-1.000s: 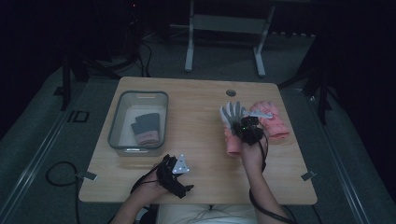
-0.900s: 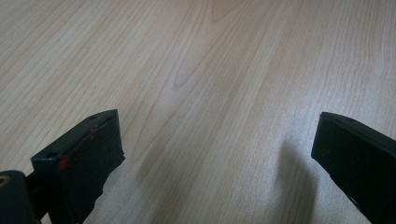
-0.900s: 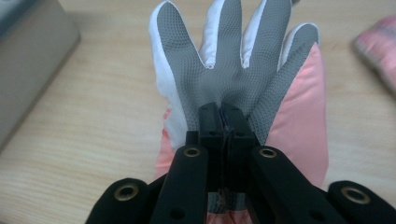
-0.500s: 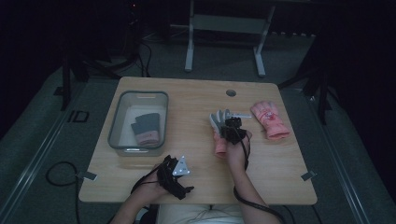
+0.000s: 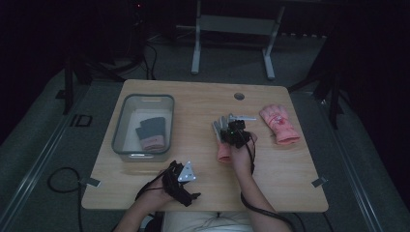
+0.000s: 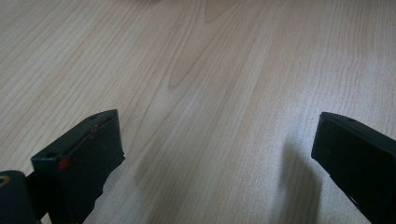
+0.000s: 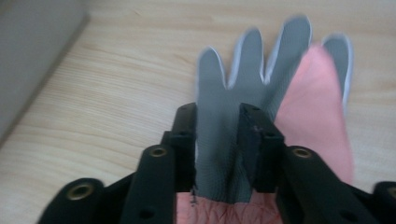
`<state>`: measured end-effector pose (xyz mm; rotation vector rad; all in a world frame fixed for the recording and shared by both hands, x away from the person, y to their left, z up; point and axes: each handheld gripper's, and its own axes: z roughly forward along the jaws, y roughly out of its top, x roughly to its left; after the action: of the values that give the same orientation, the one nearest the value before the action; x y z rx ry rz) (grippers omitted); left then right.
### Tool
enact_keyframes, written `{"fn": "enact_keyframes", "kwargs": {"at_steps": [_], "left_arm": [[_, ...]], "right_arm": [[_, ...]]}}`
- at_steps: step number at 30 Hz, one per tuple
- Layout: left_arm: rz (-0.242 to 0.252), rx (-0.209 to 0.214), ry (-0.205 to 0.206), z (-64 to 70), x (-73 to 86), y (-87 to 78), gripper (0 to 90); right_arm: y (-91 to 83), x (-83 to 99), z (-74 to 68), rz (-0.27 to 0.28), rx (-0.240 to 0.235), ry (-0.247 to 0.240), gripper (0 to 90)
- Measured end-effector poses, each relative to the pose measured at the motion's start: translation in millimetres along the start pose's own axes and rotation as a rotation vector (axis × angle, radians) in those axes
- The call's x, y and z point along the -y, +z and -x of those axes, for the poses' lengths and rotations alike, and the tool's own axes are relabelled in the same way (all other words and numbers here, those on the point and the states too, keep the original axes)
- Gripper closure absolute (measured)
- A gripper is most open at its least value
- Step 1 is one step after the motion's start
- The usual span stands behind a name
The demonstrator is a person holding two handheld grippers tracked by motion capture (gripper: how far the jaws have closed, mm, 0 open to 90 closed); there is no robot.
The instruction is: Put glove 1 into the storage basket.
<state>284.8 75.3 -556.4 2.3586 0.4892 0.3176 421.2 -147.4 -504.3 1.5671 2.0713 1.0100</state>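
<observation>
A clear plastic bin (image 5: 143, 126) sits on the left part of the wooden bench (image 5: 193, 104). Inside it lie two folded gloves: a dark one (image 5: 152, 127) toward the far side and a pink-cuffed one (image 5: 153, 142) nearer the person, the two touching.

The left gripper (image 5: 180, 181) rests near the front edge of the bench, just in front of the bin's right corner, held in the person's left hand (image 5: 162, 193). A grey three-cornered plate tops it. In the left gripper view its jaws stand wide apart over bare wood grain, with nothing between them.

The right gripper (image 5: 231, 126) is at the middle of the bench, held in the person's right hand (image 5: 240, 151). In the right gripper view its jaws are clamped on a grey-and-pink glove (image 7: 252, 84), pinching a fold of the grey palm fabric; the grey fingers point away from the camera and a pink panel lies on the right side. In the high view this glove (image 5: 221, 140) extends from grey fingertips to a pink cuff beside the hand.

A second pink glove (image 5: 278, 123) lies flat on the right part of the bench, apart from the gripper. A round hole (image 5: 239, 96) is set in the bench near its far edge.
</observation>
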Motion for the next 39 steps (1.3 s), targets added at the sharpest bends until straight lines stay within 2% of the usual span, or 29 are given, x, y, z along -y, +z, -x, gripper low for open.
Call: {"fn": "enact_keyframes", "kwargs": {"at_steps": [3, 4, 5, 6, 8, 10, 13, 15, 18, 20, 22, 24, 26, 28, 29, 31, 32, 34, 35, 36, 39], "left_arm": [[-0.004, 0.001, 0.002, 0.5, 0.2, 0.1, 1.6], [-0.004, 0.001, 0.002, 0.5, 0.2, 0.1, 1.6], [-0.008, 0.000, 0.007, 0.5, 0.1, -0.3, 1.6], [-0.007, -0.001, 0.006, 0.5, 0.1, -0.5, 1.7], [-0.004, -0.004, 0.007, 0.4, 0.1, -0.5, 1.6], [-0.002, -0.013, 0.009, 0.4, 0.1, -0.4, 1.6], [-0.006, -0.017, 0.013, -0.4, 1.1, -0.5, 1.7], [-0.009, -0.017, 0.012, -0.8, 1.6, -0.5, 1.6], [-0.007, -0.016, 0.011, -1.0, 1.7, -0.6, 1.6], [-0.004, -0.015, 0.009, -1.2, 1.8, -0.8, 1.6], [-0.003, -0.015, 0.008, -1.4, 1.9, -0.9, 1.6], [0.001, -0.016, 0.003, -2.3, 2.3, -1.1, 1.7], [0.000, -0.017, 0.001, -2.8, 2.4, -1.4, 1.6], [0.000, -0.020, 0.001, -2.4, 2.3, -1.4, 1.6], [0.001, -0.019, 0.000, -2.0, 2.5, -1.3, 1.6], [0.000, -0.021, -0.001, -1.9, 2.6, -1.4, 1.6], [0.000, -0.021, -0.002, -1.9, 2.6, -1.7, 1.6], [0.001, -0.019, -0.004, -1.9, 2.7, -2.1, 1.7], [0.001, -0.019, -0.004, -1.9, 2.7, -2.1, 1.7], [0.009, -0.024, -0.010, -1.7, 3.4, -3.0, 1.6], [0.012, -0.026, -0.017, -1.4, 4.4, -3.8, 1.6]], "right_arm": [[-19.2, -7.2, 4.1, 0.044, -0.028, -0.041, 62.8], [-19.2, -7.2, 4.1, 0.044, -0.028, -0.041, 62.8], [-26.7, -9.3, 7.0, 0.068, -0.026, -0.061, 62.7], [-37.3, -11.6, 12.8, 0.095, -0.017, -0.096, 62.7], [-48.2, -13.6, 23.8, 0.115, -0.009, -0.116, 62.6], [-57.9, -15.2, 39.8, 0.127, 0.001, -0.140, 62.1], [-68.5, -15.7, 70.5, 0.125, 0.040, -0.147, 62.5], [-73.4, -15.3, 96.5, 0.113, 0.086, -0.134, 62.9], [-77.7, -16.5, 130.7, 0.099, 0.120, -0.111, 62.3], [-79.3, -18.8, 150.5, 0.087, 0.149, -0.122, 60.6], [-79.9, -21.8, 166.4, 0.074, 0.159, -0.116, 59.6], [-79.7, -26.1, 182.1, 0.071, 0.179, -0.138, 58.2], [-76.9, -30.2, 194.5, 0.067, 0.154, -0.137, 57.6], [-72.4, -33.5, 201.6, 0.053, 0.157, -0.154, 56.5], [-68.8, -35.5, 205.8, 0.050, 0.140, -0.152, 56.2], [-62.5, -38.2, 209.1, 0.038, 0.150, -0.161, 55.3], [-57.6, -39.9, 210.9, 0.030, 0.131, -0.154, 54.7], [-53.4, -41.0, 211.6, 0.026, 0.128, -0.152, 53.7], [-48.5, -42.0, 211.5, 0.014, 0.143, -0.164, 53.7], [-37.3, -43.5, 211.9, -0.005, 0.135, -0.177, 50.8], [-22.6, -43.8, 211.9, -0.037, 0.145, -0.196, 47.3]]}}
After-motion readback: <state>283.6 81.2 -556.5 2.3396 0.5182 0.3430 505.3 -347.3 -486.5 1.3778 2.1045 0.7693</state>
